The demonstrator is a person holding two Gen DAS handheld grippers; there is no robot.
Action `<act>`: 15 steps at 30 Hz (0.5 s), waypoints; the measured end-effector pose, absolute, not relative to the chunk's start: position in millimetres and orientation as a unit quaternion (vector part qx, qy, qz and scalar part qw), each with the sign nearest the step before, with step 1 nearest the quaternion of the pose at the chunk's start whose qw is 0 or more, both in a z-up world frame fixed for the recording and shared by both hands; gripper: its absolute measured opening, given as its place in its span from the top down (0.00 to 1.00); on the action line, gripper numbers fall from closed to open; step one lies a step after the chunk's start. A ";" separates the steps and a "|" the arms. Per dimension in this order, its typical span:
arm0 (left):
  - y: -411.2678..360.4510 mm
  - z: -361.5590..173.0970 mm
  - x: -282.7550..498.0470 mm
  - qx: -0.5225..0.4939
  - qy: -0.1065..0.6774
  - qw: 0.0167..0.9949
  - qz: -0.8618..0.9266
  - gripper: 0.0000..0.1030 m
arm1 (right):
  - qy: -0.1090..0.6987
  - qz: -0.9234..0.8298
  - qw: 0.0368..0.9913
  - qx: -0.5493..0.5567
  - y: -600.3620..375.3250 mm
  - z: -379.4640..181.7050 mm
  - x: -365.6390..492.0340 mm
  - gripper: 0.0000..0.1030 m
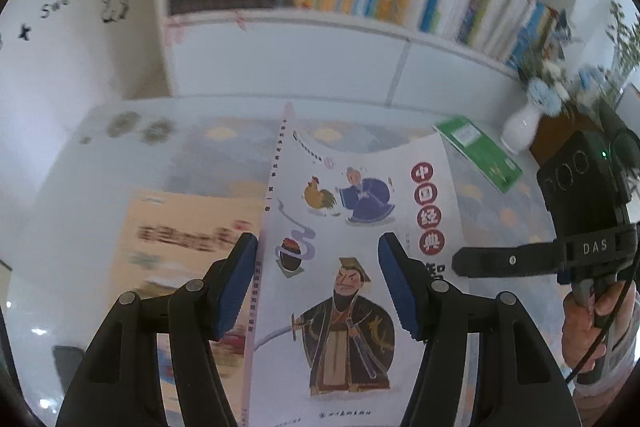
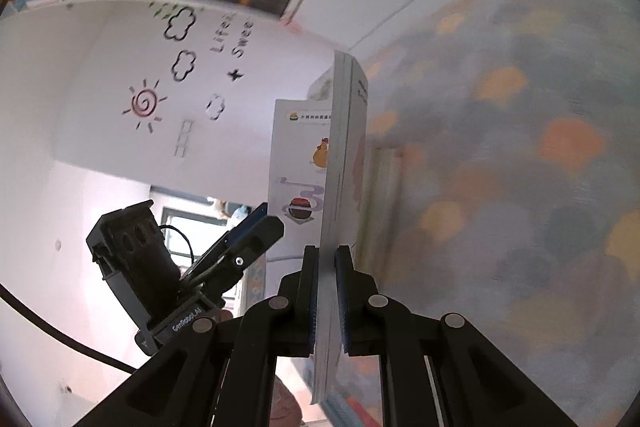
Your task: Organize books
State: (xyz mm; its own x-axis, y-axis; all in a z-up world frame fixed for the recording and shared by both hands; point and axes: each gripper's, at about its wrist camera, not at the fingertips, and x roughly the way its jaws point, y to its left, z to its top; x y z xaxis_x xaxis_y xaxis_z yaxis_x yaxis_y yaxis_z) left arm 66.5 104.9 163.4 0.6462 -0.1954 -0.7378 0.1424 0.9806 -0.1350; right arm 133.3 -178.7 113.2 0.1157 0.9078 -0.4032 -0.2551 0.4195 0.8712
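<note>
White, glossy and printed with cartoon figures, the picture book fills the middle of the left wrist view, its cover facing the camera. Its long axis runs away from the lens toward the bookshelf, with the spine on the left edge and a column of red title discs down the right. The left hand-held gripper stands wide open; its blue pads sit either side of the cover, and whether the left pad touches the spine edge cannot be told.

Only this view shows the cover art in full, a beige book lying flat on the table under the left finger, a green book farther back on the right, and a white vase of flowers beside it. The right hand-held gripper enters from the right, its tip at the book's right edge.

From the right wrist camera the same picture book appears edge-on, a thin block of pages. The right hand-held gripper is closed on that edge, a pad pressed to each side. Here the left hand-held gripper shows from outside, beside the cover, and the patterned tablecloth fills the right half, blurred.
</note>
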 end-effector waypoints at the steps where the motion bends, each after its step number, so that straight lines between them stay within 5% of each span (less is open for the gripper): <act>1: 112.4 165.0 66.5 -0.034 0.409 0.908 -0.086 0.43 | 0.503 0.437 0.675 0.316 -166.7 116.5 133.1 0.92; 15: 231.0 113.3 77.0 -0.088 0.441 0.893 -0.021 0.43 | 0.555 0.478 0.614 0.294 -34.0 73.6 167.9 0.92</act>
State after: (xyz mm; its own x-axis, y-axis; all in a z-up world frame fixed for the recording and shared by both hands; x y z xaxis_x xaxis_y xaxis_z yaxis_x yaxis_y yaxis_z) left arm 77.0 231.0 113.3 0.6099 -0.1152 -0.7840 -0.0393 0.9838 -0.1752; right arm 167.9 -34.0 73.6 -0.0733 0.9137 -0.3997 -0.2606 0.3693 0.8920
